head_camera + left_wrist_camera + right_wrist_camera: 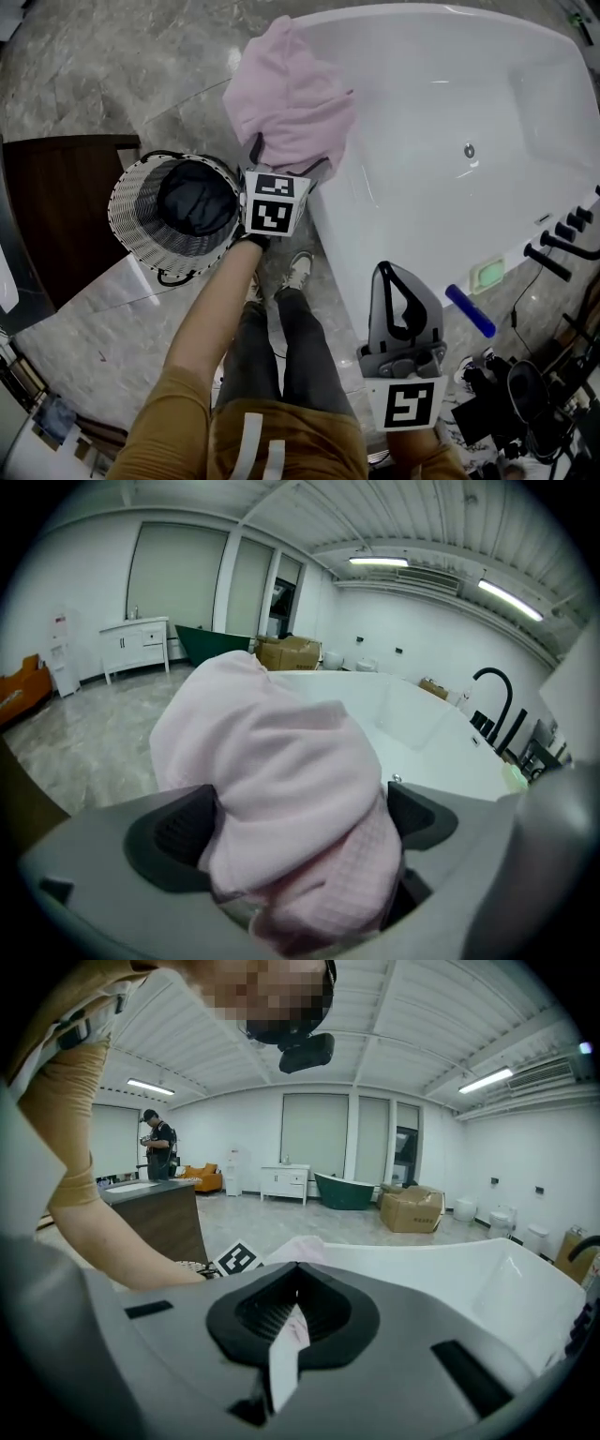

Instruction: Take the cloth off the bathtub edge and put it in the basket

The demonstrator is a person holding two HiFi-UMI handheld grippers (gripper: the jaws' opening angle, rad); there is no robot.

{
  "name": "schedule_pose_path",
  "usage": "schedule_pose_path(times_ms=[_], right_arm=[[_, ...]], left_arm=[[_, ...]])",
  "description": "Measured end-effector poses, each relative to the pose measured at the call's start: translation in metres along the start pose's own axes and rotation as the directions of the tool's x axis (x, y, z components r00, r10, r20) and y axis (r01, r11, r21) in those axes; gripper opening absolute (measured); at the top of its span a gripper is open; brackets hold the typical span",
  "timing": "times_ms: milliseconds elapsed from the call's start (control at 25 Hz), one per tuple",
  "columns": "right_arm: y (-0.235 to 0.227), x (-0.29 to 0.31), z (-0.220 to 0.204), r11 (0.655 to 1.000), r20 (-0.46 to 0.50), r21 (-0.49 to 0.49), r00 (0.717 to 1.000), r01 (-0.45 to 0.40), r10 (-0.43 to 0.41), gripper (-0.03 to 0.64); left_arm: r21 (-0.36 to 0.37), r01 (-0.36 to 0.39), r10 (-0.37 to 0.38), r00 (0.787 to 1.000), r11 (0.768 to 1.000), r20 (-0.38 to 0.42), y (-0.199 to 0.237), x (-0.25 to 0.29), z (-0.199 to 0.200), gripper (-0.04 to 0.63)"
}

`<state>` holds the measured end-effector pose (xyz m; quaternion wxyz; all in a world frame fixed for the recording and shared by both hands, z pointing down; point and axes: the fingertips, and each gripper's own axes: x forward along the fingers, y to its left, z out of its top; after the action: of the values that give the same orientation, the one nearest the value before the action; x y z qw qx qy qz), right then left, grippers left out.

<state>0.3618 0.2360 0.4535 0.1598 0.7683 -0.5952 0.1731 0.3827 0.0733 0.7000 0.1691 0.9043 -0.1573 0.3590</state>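
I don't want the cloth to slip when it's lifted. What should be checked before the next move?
1. Cloth on the tub edge: ok, it drapes over the edge.
2. Left tool around the cloth: ok, jaws apart with cloth between them.
3. Grip on the cloth: not ok, jaws not yet closed.
4. Basket ready: ok, open top, on the floor beside the tub; a dark thing lies inside.
5. Right tool out of the way: ok, jaws together, apart from the cloth.
6. Cloth's far side free: cannot tell.
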Motion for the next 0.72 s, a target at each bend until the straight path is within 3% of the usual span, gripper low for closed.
schedule_pose_path(times_ms=[160,280,480,640,720], right_arm=[[-0.005,0.001,-0.007,1.000,0.002,0.018,1.000,0.016,-0.016,0.005],[-0.006,-0.003,-0.010,0.999,0.000,0.034,1.000,0.020,-0.020,0.005],[-0.009,-0.007,-0.011,0.999,0.001,0.031,1.000,0.017,-0.017,0.005],[-0.006,-0.007,-0.004,0.999,0.019,0.036,1.000,0.013,-0.013,0.005],[-0.001,-0.008,-0.001,0.999,0.023,0.039,1.000,0.010,-0.011,0.005]], left_arm=[[-0.028,-0.003,0.003,1.000,1.000,-0.010,0.001,0.013,0.003,0.561],[-0.041,-0.026,0.027,0.999,0.999,0.028,0.002,0.009,0.005,0.535],[-0.072,-0.047,0.053,0.995,0.996,0.088,0.000,-0.015,0.013,0.330],[0.047,-0.061,0.056,0.994,0.997,0.098,-0.003,-0.031,0.021,0.160],[0.078,-0.048,0.041,0.995,0.996,0.088,-0.005,-0.036,0.022,0.146]])
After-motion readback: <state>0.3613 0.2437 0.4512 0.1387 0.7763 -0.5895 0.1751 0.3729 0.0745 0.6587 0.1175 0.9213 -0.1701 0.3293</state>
